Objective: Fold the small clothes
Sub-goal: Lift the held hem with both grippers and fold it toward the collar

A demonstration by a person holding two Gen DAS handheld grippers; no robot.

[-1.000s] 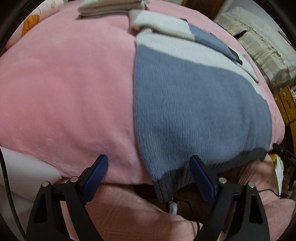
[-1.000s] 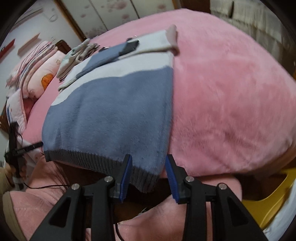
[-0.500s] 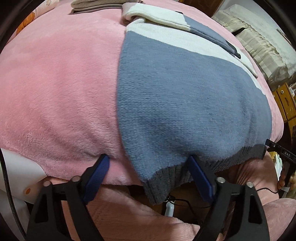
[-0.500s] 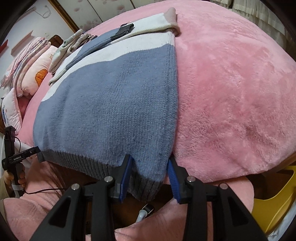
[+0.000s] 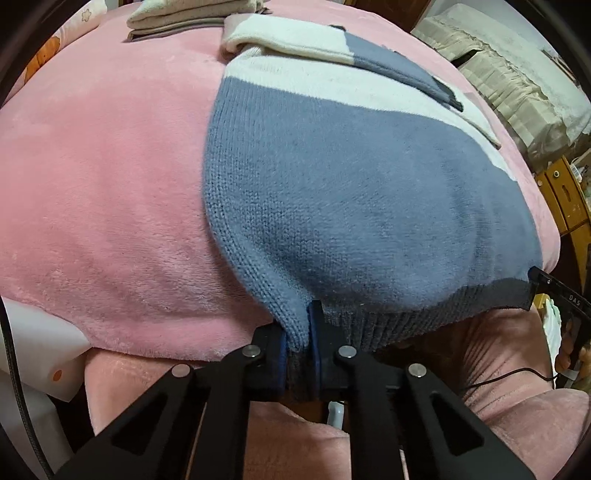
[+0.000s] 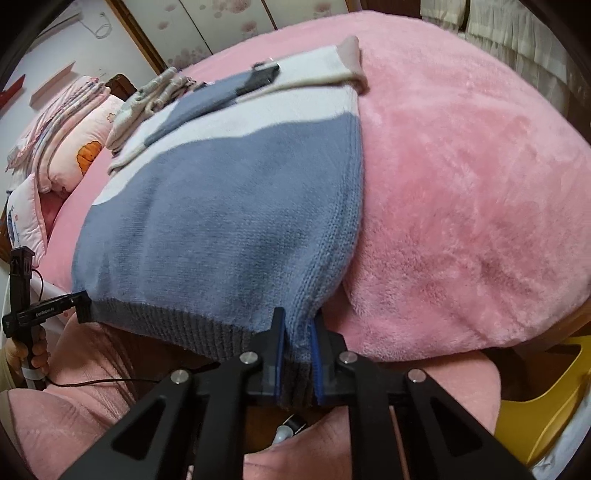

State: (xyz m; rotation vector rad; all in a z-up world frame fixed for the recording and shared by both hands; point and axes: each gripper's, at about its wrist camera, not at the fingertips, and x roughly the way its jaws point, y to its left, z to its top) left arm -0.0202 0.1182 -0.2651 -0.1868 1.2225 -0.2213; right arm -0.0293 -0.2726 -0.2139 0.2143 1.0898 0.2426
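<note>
The blue-and-white knitted sweater lies flat on the pink blanket, its ribbed hem hanging over the near edge. The left gripper is clamped on one hem corner. The right gripper is closing on the other corner, with knit between its jaws. To fold well, both corners should rise together and level, keeping the hem taut.

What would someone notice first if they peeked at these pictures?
The big blue-and-white sweater spread flat across the middle of the fluffy pink blanket. Next, the two black grippers at the near edge: the left gripper is shut on one bottom corner of the sweater, and the right gripper is closing on the other. At the far end lies a small stack of folded clothes.
</note>
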